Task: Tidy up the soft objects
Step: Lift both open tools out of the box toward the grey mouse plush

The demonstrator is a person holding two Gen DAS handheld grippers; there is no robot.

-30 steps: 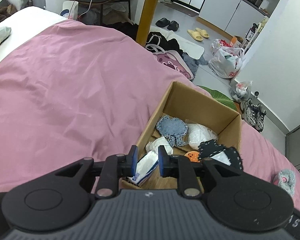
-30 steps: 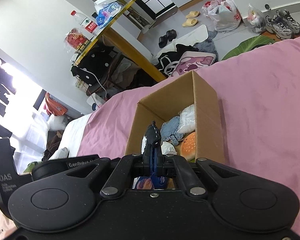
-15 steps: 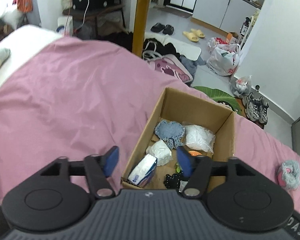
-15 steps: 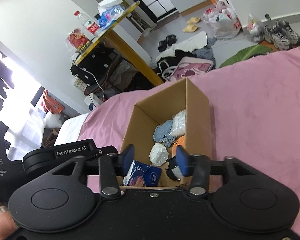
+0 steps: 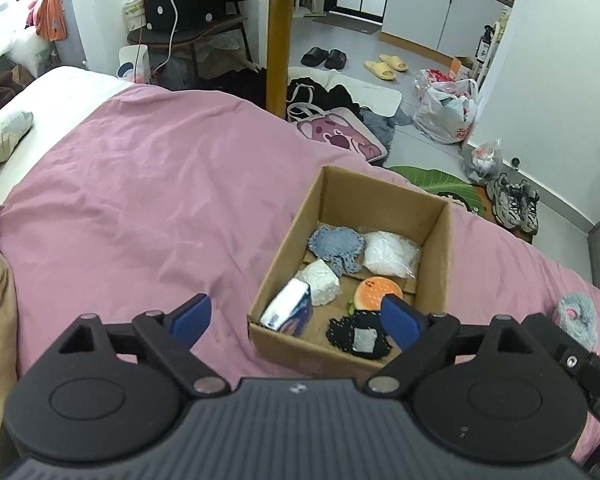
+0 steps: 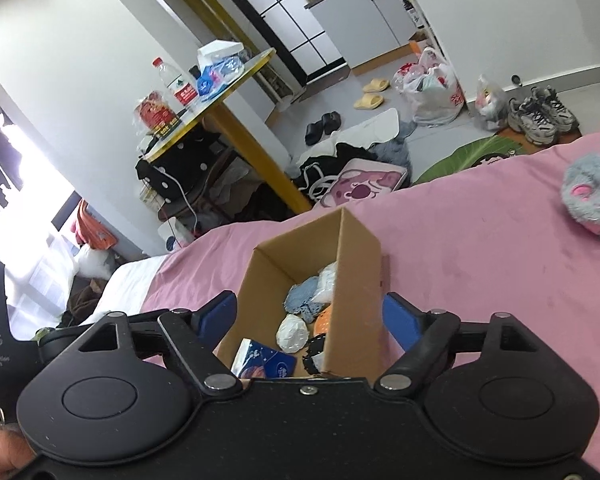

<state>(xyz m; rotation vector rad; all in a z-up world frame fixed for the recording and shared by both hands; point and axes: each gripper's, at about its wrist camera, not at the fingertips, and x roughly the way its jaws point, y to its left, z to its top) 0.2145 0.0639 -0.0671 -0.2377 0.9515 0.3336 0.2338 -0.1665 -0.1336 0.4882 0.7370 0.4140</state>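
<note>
1. We find the left gripper (image 5: 296,318) nearest the lens, spread wide and holding nothing; its blue fingertips (image 5: 190,317) stand to either side of the near end of the cardboard box (image 5: 436,256).
2. We find the right gripper (image 6: 308,320) likewise wide and empty, its blue pads (image 6: 398,320) flanking the near end of the box in the right wrist view.
3. The box sits open on the pink bedcover (image 5: 140,200), at about 1 o'clock from the left gripper.
4. Inside, nearest us, we note a tissue pack (image 5: 288,311) at the box's 7 o'clock corner and a black knitted piece with a grey patch (image 5: 360,338) at 5 o'clock.
5. Mid-box, we note a white wad (image 5: 320,282) touching the tissue pack and an orange burger-shaped plush (image 5: 378,294) just beside the black piece.
6. At the far end lie a blue-grey knitted piece (image 5: 336,246) and a clear bag of white stuffing (image 5: 388,256), side by side and touching.
7. One grey fluffy toy with pink marks (image 5: 574,320) lies outside, on the bedcover at 3 o'clock from the box, well apart from it.
8. Beyond the bed we record a yellow-legged desk (image 5: 278,40), slippers (image 5: 384,67) and a plastic bag (image 5: 448,114) on the floor.
</note>
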